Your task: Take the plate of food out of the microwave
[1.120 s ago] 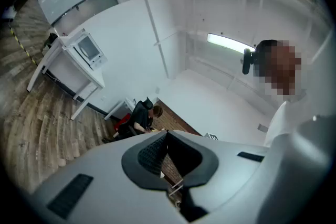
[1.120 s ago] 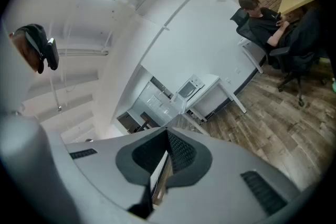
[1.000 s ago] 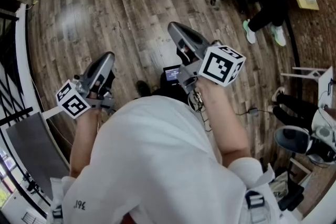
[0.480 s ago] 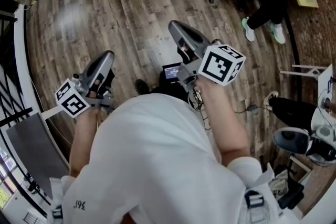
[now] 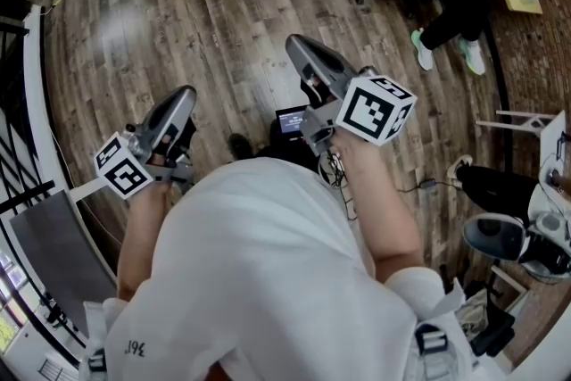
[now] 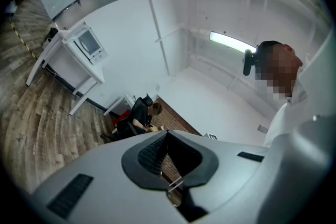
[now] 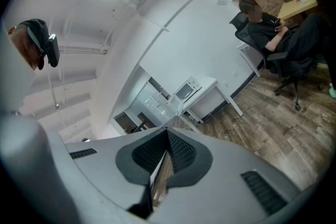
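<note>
- Two tongs show in the head view, both held out over the wooden floor [image 5: 205, 4]: the left tongs [image 5: 183, 95] at the left of the frame and the right tongs [image 5: 296, 47] near the centre, well apart from each other.
- We see the left tongs pressed together in the left gripper view, with nothing between them.
- We see the right tongs likewise together in the right gripper view, clamped on nothing.
- Behind each pair sits a cube with square markers: the left marker cube [image 5: 123, 167] at the frame's left, the right marker cube [image 5: 376, 110] right of centre.
- We find the microwave [image 6: 87, 42] in the upper left of the left gripper view, on a white worktop [image 6: 73, 64] against a white wall, far across the room from both tongs.
- We cannot make out the plate of food at this range.
- In the right gripper view the microwave lies just above the centre, over the closed tips.
- A seated person [image 6: 137, 117] in a dark chair [image 7: 294, 63] is near the centre of the left gripper view.
- Our white shirt [image 5: 268, 272] fills the lower half of the head view, and a small lit screen [image 5: 292, 122] shows between the two hands.
</note>
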A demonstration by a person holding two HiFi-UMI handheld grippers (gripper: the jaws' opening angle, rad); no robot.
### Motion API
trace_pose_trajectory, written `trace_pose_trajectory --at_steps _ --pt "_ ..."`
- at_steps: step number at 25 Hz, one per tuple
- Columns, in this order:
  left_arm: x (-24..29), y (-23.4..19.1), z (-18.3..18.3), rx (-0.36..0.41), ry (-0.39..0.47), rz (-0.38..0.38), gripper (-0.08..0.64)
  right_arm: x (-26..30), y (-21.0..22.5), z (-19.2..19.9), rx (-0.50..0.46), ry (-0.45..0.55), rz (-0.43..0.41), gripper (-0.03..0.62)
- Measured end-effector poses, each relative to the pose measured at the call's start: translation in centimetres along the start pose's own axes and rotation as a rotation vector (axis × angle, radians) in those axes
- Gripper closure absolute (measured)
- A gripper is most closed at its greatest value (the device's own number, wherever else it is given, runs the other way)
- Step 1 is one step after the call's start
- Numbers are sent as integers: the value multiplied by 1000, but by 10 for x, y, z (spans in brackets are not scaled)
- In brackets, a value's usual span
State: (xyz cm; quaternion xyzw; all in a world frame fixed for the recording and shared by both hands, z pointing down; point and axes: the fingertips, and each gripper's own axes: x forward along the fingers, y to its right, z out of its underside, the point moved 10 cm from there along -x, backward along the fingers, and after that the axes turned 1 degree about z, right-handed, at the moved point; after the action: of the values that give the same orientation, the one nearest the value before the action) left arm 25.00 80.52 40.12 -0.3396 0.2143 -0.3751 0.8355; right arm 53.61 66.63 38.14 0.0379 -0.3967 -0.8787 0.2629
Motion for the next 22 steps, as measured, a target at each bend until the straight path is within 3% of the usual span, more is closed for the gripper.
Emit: trace_pose_trajectory --at_steps 5,9,17,22 --pt "-1 -1 0 -7 -3 0 554 2 -2 -1 46 29 -67 589" --pt "-1 -3 0 -3 0 0 554 7 -7 -3 -42 2 -73 524" --pt "10 -2 14 -17 -14 -9 554 2 -9 0 -242 -138 -131 522" --pt "3 0 3 -11 0 -8 554 8 -11 -2 -214 -116 -134 522"
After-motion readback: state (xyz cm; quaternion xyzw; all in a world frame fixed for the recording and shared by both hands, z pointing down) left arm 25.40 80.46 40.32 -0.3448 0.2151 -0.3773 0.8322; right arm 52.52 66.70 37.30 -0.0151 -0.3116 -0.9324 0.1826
